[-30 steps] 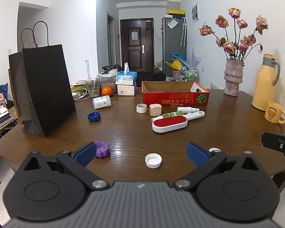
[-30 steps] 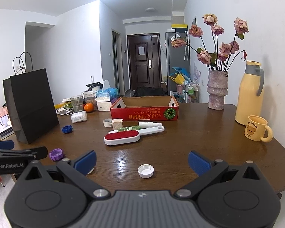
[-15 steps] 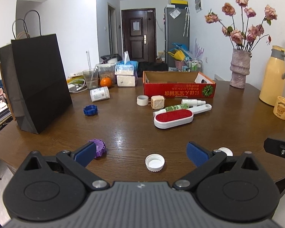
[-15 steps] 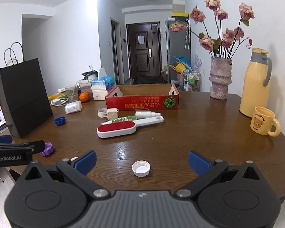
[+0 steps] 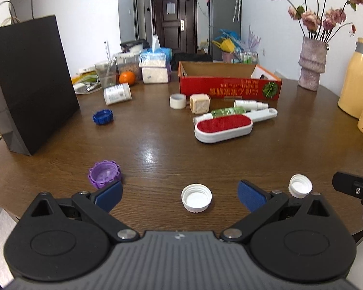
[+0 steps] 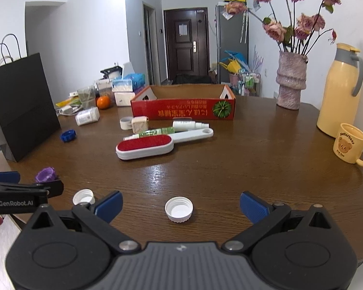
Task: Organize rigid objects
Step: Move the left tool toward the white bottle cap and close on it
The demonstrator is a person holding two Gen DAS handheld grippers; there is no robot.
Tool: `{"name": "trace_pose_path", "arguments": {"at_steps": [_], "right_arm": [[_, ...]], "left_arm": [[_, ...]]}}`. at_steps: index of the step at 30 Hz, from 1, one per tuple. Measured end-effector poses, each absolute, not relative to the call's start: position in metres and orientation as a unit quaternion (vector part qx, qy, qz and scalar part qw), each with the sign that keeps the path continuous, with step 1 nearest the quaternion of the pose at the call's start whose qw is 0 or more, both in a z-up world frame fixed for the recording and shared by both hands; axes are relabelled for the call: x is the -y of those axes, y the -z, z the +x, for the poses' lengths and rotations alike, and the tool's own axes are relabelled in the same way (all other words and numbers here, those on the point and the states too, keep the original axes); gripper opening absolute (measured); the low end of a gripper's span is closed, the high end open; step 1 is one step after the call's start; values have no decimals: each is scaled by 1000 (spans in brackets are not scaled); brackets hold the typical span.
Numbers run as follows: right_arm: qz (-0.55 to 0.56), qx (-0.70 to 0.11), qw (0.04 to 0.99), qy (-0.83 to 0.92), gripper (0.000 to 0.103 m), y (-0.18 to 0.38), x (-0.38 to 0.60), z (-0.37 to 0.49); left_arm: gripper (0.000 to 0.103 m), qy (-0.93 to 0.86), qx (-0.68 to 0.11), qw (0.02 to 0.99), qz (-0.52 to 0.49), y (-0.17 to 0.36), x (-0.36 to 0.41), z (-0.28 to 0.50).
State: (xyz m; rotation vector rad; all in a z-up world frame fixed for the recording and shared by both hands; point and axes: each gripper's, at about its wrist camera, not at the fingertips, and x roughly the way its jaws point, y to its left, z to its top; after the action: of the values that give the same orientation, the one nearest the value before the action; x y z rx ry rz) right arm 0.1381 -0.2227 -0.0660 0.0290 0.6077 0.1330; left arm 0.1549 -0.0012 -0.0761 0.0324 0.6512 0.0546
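Note:
My left gripper [image 5: 180, 197] is open, with a white cap [image 5: 196, 197] lying on the table between its fingers. A second white cap [image 5: 300, 189] lies to its right and a purple cap [image 5: 104, 174] to its left. My right gripper [image 6: 180, 206] is open over that second white cap [image 6: 178, 209]. Farther off lie a red lint brush [image 5: 223, 128], spray bottles [image 5: 226, 112], a wooden cube [image 5: 200, 103], a tape roll [image 5: 177, 100], a blue cap [image 5: 102, 116] and an open red box [image 5: 230, 87].
A black paper bag [image 5: 29, 82] stands at the left. A vase of flowers [image 6: 291, 82], a yellow thermos [image 6: 340, 91] and a bear mug [image 6: 351, 146] stand at the right. Tissue packs, an orange [image 5: 127, 77] and a white jar [image 5: 117, 93] sit at the back left.
Both grippers have moved forward and lower towards the table. Each now has a white cap between its open fingers. Nothing has been grasped.

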Motion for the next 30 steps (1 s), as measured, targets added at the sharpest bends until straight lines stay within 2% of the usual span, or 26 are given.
{"name": "trace_pose_path", "arguments": {"at_steps": [15, 24, 28, 30], "right_arm": [[0, -345, 936, -68, 103, 99, 218, 183], [-20, -362, 929, -72, 98, 121, 215, 197], [-24, -367, 927, -70, 97, 128, 215, 201], [-24, -368, 927, -71, 96, 130, 215, 203]], "left_arm": [[103, -20, -375, 927, 15, 111, 1, 197], [103, -16, -396, 918, 16, 128, 3, 211], [97, -13, -402, 915, 14, 134, 5, 214], [90, -11, -406, 914, 15, 137, 6, 215]]}}
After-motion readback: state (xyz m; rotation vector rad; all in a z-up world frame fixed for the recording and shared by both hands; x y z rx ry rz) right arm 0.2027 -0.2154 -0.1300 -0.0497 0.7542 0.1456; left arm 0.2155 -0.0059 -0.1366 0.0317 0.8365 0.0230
